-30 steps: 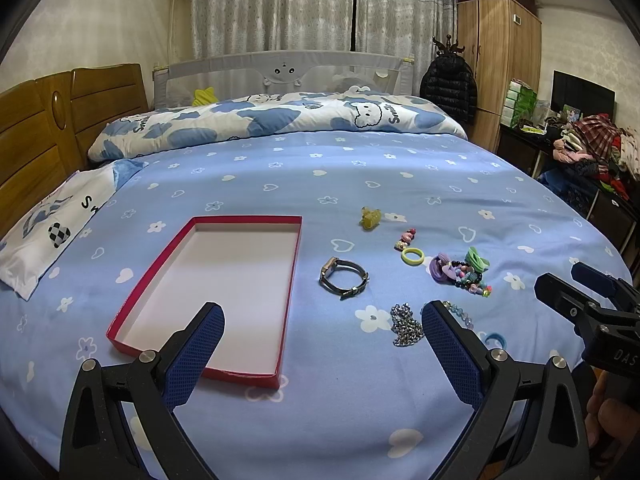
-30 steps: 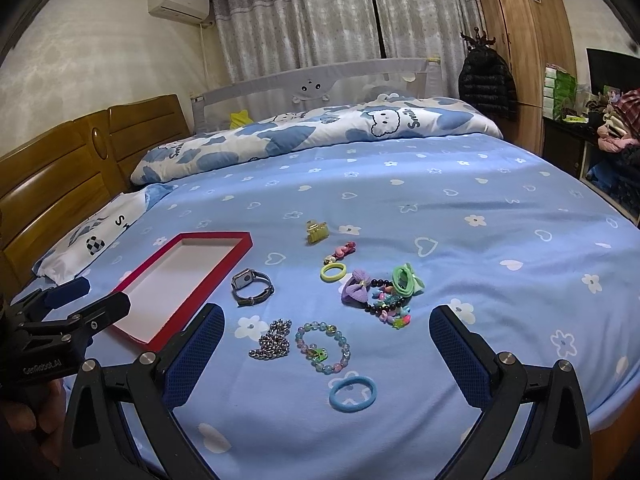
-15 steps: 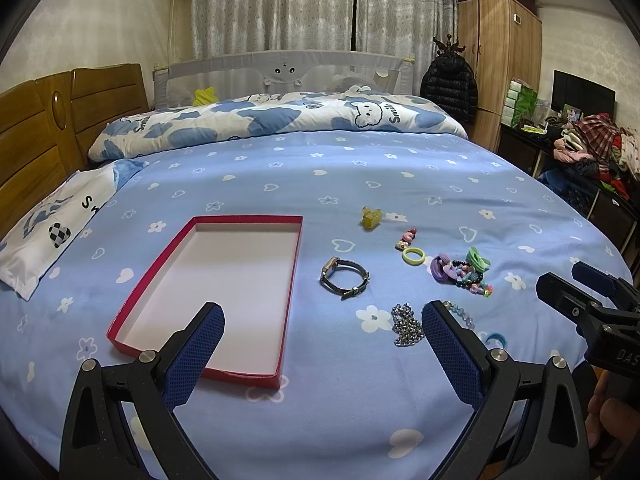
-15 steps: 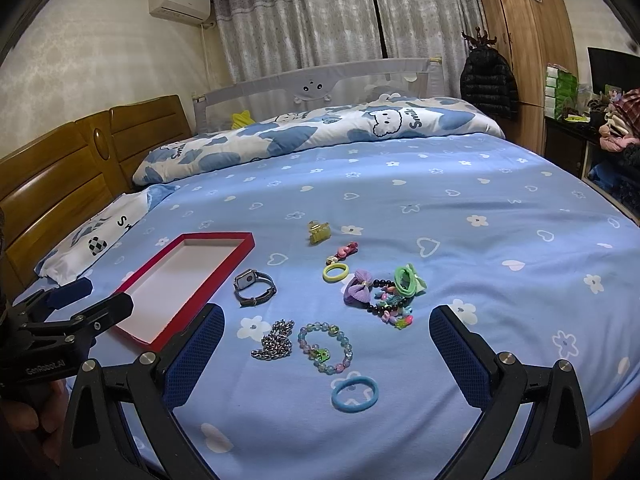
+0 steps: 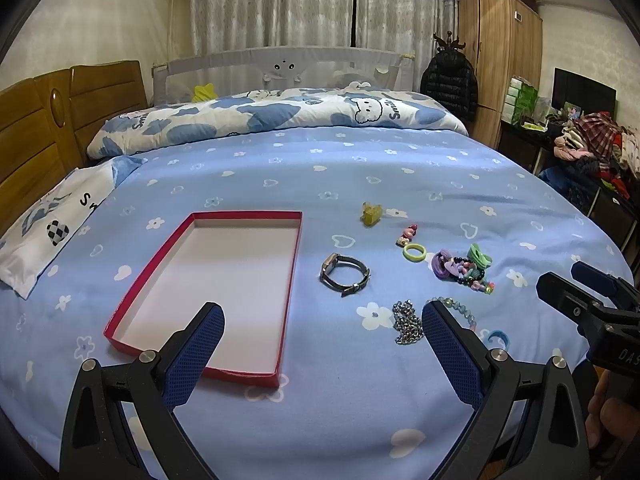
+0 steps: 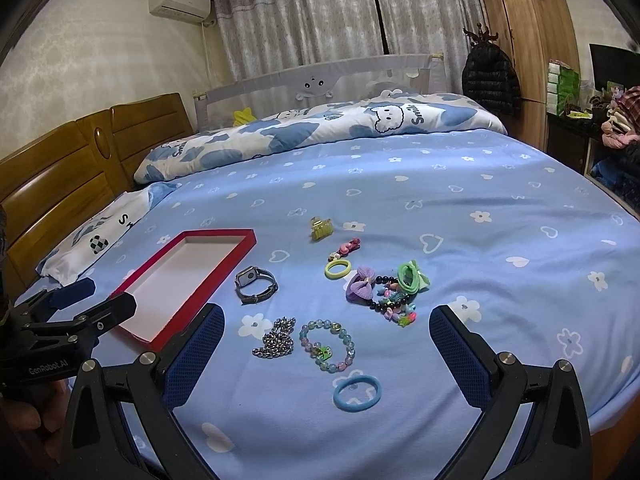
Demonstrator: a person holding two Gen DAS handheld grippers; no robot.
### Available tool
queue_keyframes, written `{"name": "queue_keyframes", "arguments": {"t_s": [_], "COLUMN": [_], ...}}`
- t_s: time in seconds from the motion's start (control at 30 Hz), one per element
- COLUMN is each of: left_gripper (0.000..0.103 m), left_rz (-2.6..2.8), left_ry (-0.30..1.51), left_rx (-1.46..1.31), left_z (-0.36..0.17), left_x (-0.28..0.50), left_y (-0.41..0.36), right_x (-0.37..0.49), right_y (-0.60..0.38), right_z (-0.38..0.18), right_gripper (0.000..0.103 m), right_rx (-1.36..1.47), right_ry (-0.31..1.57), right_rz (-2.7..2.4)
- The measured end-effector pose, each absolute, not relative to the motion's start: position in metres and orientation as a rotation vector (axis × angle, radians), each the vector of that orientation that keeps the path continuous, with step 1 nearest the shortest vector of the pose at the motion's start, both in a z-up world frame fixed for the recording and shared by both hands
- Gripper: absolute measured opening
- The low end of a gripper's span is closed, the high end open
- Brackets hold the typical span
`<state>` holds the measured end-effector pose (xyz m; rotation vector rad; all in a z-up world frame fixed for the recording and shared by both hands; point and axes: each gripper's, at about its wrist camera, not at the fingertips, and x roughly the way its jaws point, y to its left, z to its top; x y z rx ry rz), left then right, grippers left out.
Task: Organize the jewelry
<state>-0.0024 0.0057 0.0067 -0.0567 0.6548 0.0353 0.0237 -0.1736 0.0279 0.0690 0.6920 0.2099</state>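
Note:
A shallow red box [image 5: 294, 264] with a white inside lies empty on the blue bedspread; it also shows in the right wrist view [image 6: 240, 245]. To its right lie a watch [image 5: 345, 273] [image 6: 256, 284], a silver chain [image 5: 407, 322] [image 6: 276, 338], a bead bracelet [image 6: 327, 345], a blue hair tie [image 6: 357, 393], a yellow ring tie [image 6: 338, 269], a yellow clip [image 6: 321, 229], a pink clip [image 6: 347, 249], a purple bow [image 6: 360, 289] and a green tie [image 6: 412, 276]. My left gripper [image 5: 322, 340] is open and empty above the box's near right corner. My right gripper [image 6: 326, 344] is open and empty above the bracelet.
A folded cloud-print duvet [image 5: 280, 116] lies across the far side of the bed. A pillow [image 5: 56, 224] and wooden headboard [image 5: 36, 128] are at left. A wardrobe [image 5: 496, 60] and a cluttered dresser [image 5: 580, 148] stand at right. The bed's near edge is just below the grippers.
Both grippers have drifted slightly; the views shift by a few pixels. Nothing on the bed has moved and both stay open.

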Motion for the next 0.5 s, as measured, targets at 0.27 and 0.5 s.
{"name": "queue_keyframes", "arguments": {"t_s": [0.27,0.5], "left_gripper": [0.099,0.097], "left_rz": [0.025,-0.017], "left_ry": [0.694,0.747], "left_rx": [-0.065,-0.07], "left_z": [0.0,-0.004], "left_x": [0.012,0.038], "left_y": [0.009,0.012], "right_x": [0.028,0.04], "right_y": [-0.179,-0.188], "right_z": [0.022,0.015], "right_gripper": [0.103,0.102], "right_rx": [0.079,0.088], "right_ry": [0.707,0.739], "right_rz": [0.211,0.211]}}
